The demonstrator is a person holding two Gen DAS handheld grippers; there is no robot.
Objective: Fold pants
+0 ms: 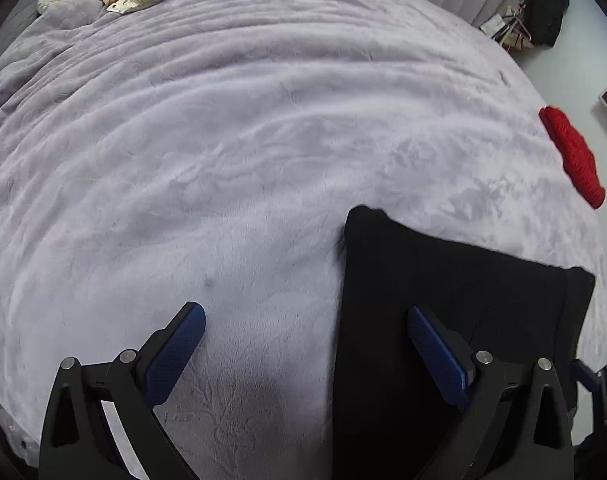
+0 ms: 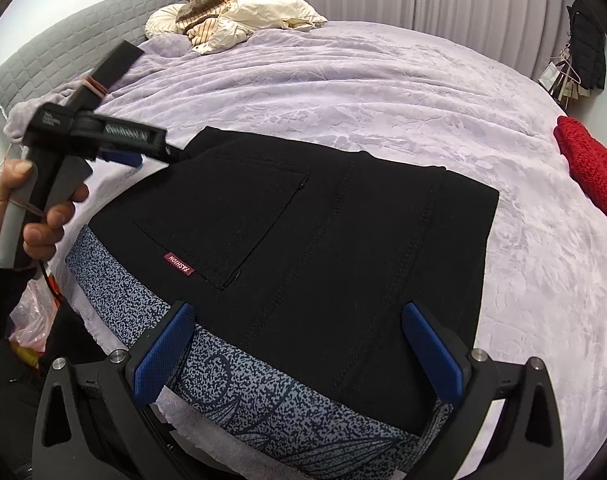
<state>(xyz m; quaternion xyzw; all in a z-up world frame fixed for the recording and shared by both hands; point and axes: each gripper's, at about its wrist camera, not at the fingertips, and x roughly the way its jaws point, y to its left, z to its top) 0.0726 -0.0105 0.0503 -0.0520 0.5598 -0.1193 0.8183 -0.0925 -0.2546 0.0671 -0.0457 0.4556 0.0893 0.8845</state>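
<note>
Pants (image 2: 303, 248) lie folded on the bed (image 2: 383, 92), waistband toward 6 o'clock; my left gripper (image 1: 305, 344) and right gripper (image 2: 297, 340) hang spread, holding nothing, so a shallow pinch on plush blanket could drag layers askew.

Left hand-held gripper (image 1: 305, 320) agape; right hand-held gripper (image 2: 297, 318) agape

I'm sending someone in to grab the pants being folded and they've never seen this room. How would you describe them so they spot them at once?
Start from the big bed with the lilac plush blanket. At its near edge lie the black pants, folded flat into a rectangle. Unlike the red knit to the right or the cream laundry heap by the headboard, they carry a small red FASHION label.
</note>
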